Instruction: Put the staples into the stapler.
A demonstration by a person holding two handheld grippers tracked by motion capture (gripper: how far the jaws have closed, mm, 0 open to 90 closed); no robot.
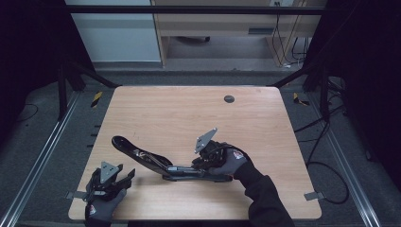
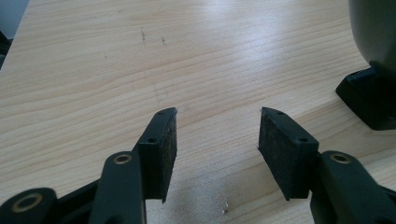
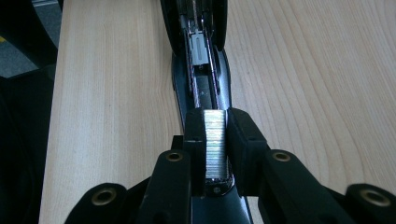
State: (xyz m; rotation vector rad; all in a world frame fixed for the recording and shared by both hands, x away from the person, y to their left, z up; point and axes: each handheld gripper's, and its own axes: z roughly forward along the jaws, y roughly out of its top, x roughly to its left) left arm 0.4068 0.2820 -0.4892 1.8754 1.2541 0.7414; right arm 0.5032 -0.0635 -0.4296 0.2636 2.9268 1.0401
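**Staple strip held over open stapler: misfeed risk**

The right gripper [image 3: 215, 154] is clamped on a staple strip [image 3: 215, 140], held directly above the rear of the open stapler's [image 1: 156, 163] magazine channel [image 3: 204, 88]. In my judgement a tilted strip could jam or snap on the rails. The left gripper [image 2: 217, 140], jaws wide and holding nothing, hovers over the table [image 1: 189, 113] beside the stapler, not steadying it.

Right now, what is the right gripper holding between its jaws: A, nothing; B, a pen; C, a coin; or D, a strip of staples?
D: in the right gripper view the right gripper is shut on a silvery strip of staples, held over the open stapler.
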